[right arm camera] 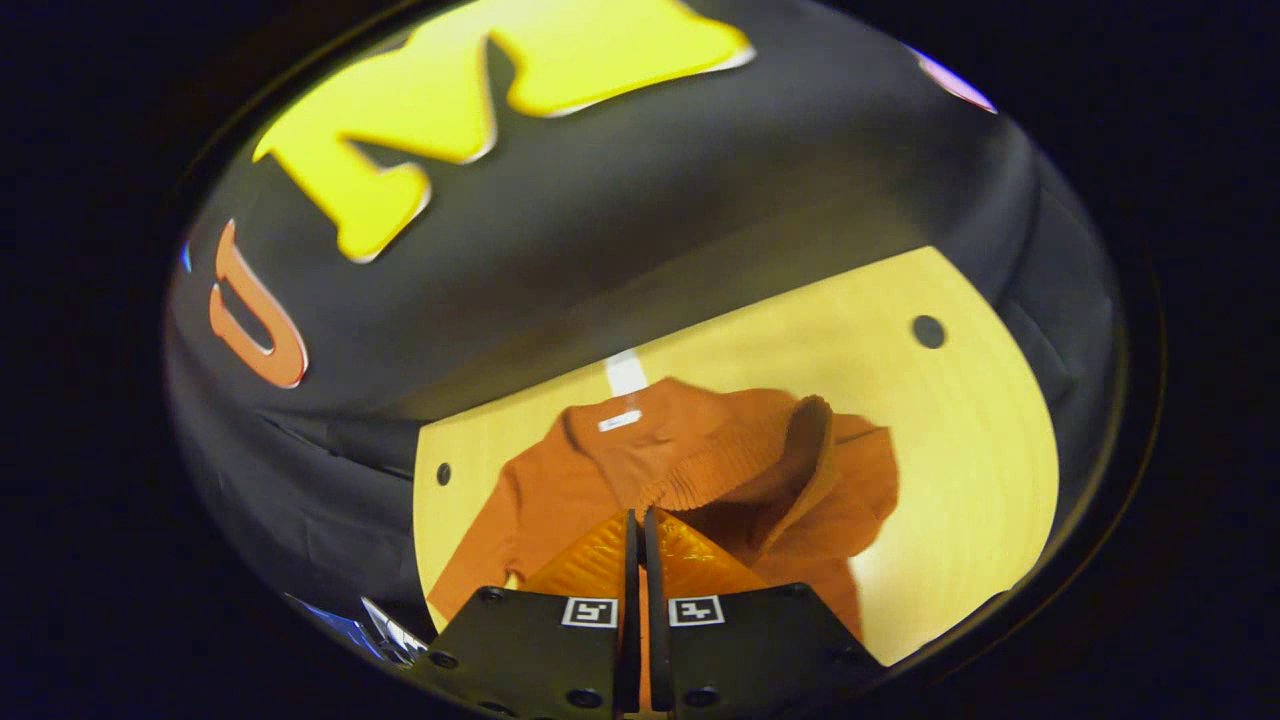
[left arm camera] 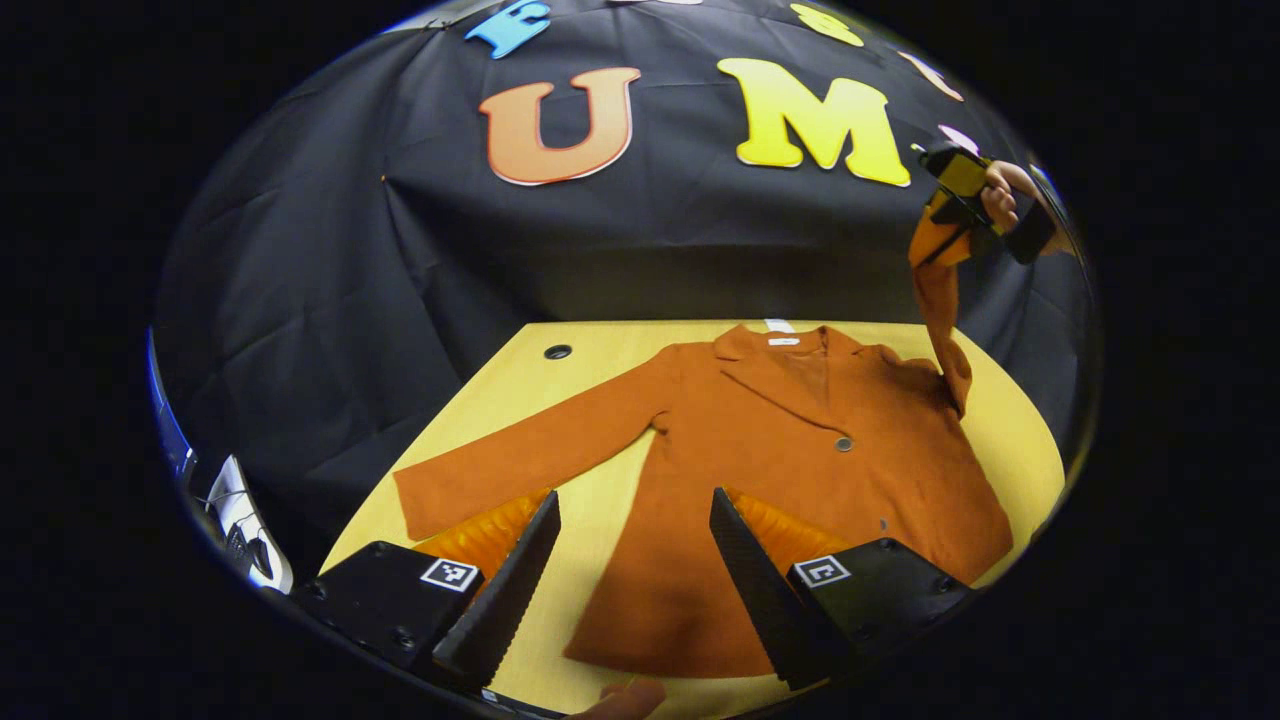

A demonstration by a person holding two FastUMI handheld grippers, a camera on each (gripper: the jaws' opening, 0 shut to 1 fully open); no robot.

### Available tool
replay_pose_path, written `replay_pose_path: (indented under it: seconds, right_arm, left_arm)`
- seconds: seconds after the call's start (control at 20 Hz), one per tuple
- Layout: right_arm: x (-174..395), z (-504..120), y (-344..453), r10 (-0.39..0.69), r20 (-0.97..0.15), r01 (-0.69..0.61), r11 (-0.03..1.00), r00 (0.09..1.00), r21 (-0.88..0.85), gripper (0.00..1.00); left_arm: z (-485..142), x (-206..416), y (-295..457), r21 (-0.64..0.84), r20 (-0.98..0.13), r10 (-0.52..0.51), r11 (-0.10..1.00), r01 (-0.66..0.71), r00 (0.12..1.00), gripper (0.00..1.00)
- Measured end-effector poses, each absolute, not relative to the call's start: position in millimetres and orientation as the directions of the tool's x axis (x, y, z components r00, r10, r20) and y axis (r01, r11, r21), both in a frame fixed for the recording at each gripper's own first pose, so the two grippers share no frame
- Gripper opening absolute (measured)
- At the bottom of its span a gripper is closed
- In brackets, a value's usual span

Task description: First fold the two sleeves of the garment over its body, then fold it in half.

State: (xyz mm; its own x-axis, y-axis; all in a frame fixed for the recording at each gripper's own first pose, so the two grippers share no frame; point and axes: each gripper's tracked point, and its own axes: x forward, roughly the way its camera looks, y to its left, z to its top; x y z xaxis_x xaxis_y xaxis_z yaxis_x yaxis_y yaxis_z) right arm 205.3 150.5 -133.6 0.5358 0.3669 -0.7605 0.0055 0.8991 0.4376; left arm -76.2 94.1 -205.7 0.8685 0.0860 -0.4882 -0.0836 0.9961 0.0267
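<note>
1. Step in hand: the first sleeve fold. The coat lies face up on the table, collar at 12 o'clock and hem at 6 o'clock in the left gripper view.
2. The left sleeve lies flat, stretched out toward 8 o'clock; it looks not yet folded.
3. The left hand-held gripper hovers with its fingers spread, gripping nothing, above the lower coat and the bare table beside it.
4. At 2 o'clock, the right sleeve hangs lifted off the table, its cuff pinched by the right hand-held gripper.
5. In the right gripper view, that hand-held gripper has its fingers pressed together on the cloth, with the coat below toward 12 o'clock.
6. Next, judging by this, the cuff should be carried across and laid over the coat's body.
</note>
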Motion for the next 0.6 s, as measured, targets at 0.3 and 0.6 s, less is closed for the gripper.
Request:
replay_pose_path:
  seconds: [0.3,0.6]
  right_arm:
    - [198.4,-234.4,373.5,0.412,-0.826,-0.181,0.911,0.384,0.37,0.02]
    - [192.8,-265.0,424.1,0.43,-0.834,-0.194,0.902,0.345,0.385,0.29]
  left_arm:
    - [-254.3,-114.1,198.4,0.008,-0.574,0.222,0.964,-0.265,0.788,0.98]
    - [-294.0,-128.2,244.3,0.014,-0.645,0.28,0.934,-0.356,0.711,0.98]
